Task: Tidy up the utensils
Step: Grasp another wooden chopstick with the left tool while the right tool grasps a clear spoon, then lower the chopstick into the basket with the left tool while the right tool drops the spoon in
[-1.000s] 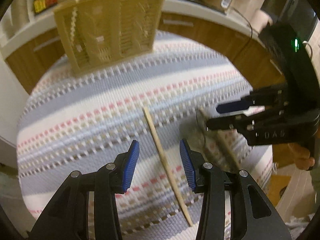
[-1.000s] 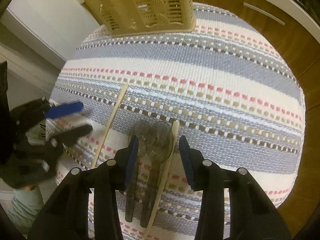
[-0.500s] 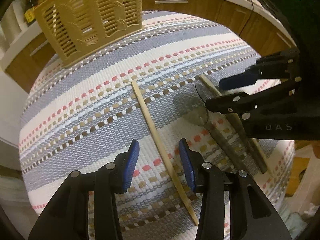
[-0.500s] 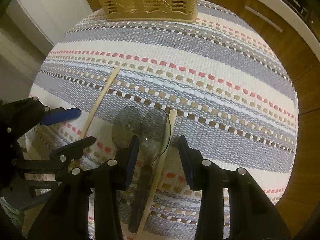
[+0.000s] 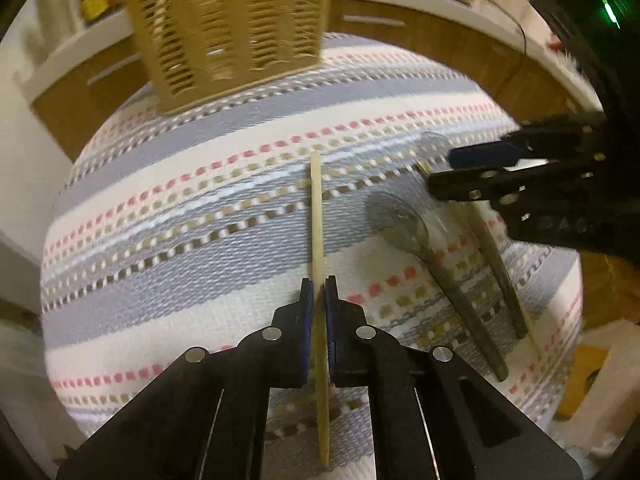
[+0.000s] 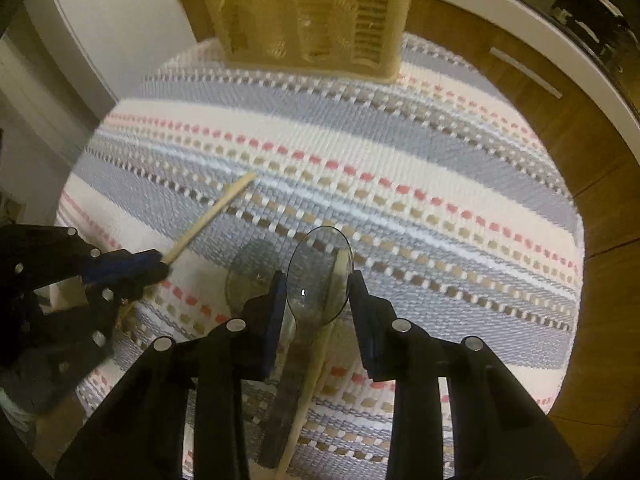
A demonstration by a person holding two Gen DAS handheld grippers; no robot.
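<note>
My left gripper point(image 5: 318, 292) is shut on a light wooden chopstick point(image 5: 316, 208) that lies on the striped cloth; it also shows in the right wrist view point(image 6: 212, 216) held by the left gripper point(image 6: 160, 266). My right gripper point(image 6: 318, 284) is open, its jaws on either side of a clear grey plastic spoon point(image 6: 316, 276) and a second chopstick point(image 6: 316, 364). Another clear spoon point(image 6: 248, 280) lies just to its left. In the left wrist view the right gripper point(image 5: 440, 174) hovers over the spoons point(image 5: 400, 224).
A tan slotted plastic utensil basket point(image 5: 228, 28) stands at the far side of the striped cloth point(image 5: 180, 216), and shows in the right wrist view point(image 6: 312, 16). Wooden cabinets with a white counter point(image 6: 532, 72) curve behind. The table edge drops off at the right point(image 5: 568, 280).
My left gripper has closed on the chopstick. My right gripper has moved forward around the spoon and second chopstick, still open. Both views have come nearer to the basket.
</note>
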